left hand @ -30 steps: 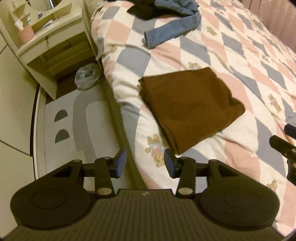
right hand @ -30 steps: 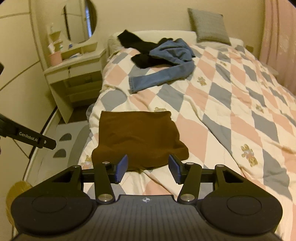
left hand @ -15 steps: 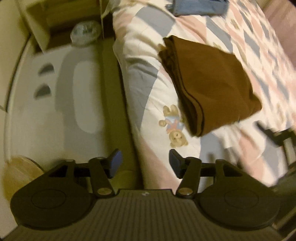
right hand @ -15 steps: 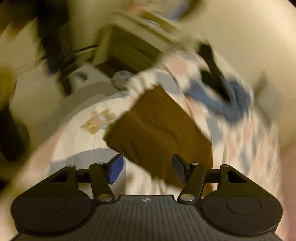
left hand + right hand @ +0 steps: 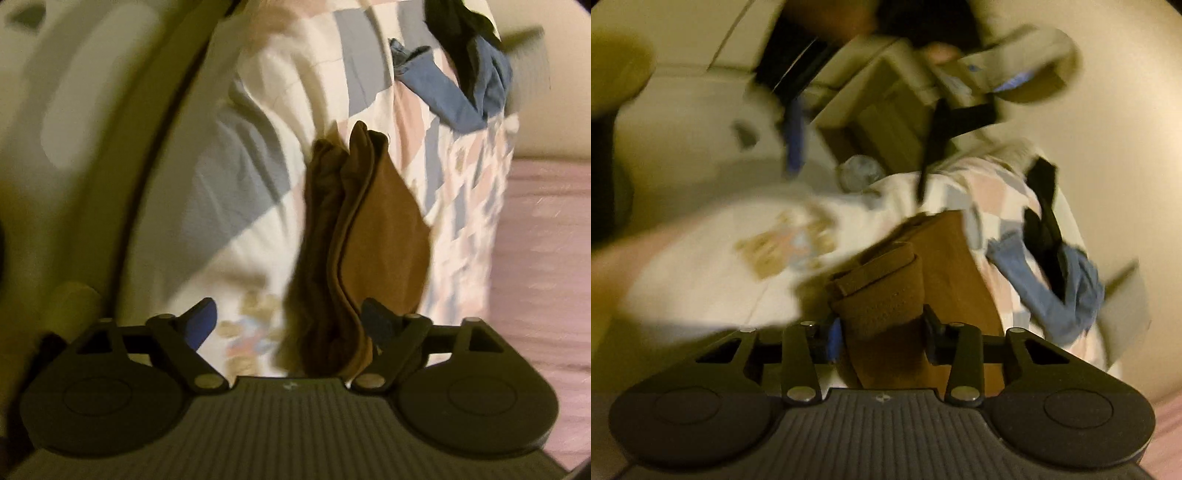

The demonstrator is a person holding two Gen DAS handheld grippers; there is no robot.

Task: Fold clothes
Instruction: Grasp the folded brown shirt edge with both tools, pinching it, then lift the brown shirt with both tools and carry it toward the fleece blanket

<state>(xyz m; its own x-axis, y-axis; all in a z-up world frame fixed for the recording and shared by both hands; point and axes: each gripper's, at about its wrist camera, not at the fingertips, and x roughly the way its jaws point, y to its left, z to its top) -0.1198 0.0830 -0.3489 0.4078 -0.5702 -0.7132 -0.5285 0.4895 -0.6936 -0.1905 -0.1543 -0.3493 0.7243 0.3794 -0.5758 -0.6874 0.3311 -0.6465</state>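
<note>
Looking thru left wrist cam: left gripper [image 5: 286, 325] fingers spread wide, folded brown garment [image 5: 369, 236] on the bed [image 5: 258, 192] between them, edge on. Right wrist cam, blurry: right gripper [image 5: 881, 338] fingers pinching the brown bundle's near end. Brown piece looks done; blue garment [image 5: 1067, 288] and black garment [image 5: 1047, 206] beyond still unfolded.

Both wrist views close, sharing brown garment [image 5: 373, 236]

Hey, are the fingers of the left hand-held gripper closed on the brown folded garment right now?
No, the left hand-held gripper is wide open, its fingers spread apart with the brown folded garment lying between them ungripped.
</note>
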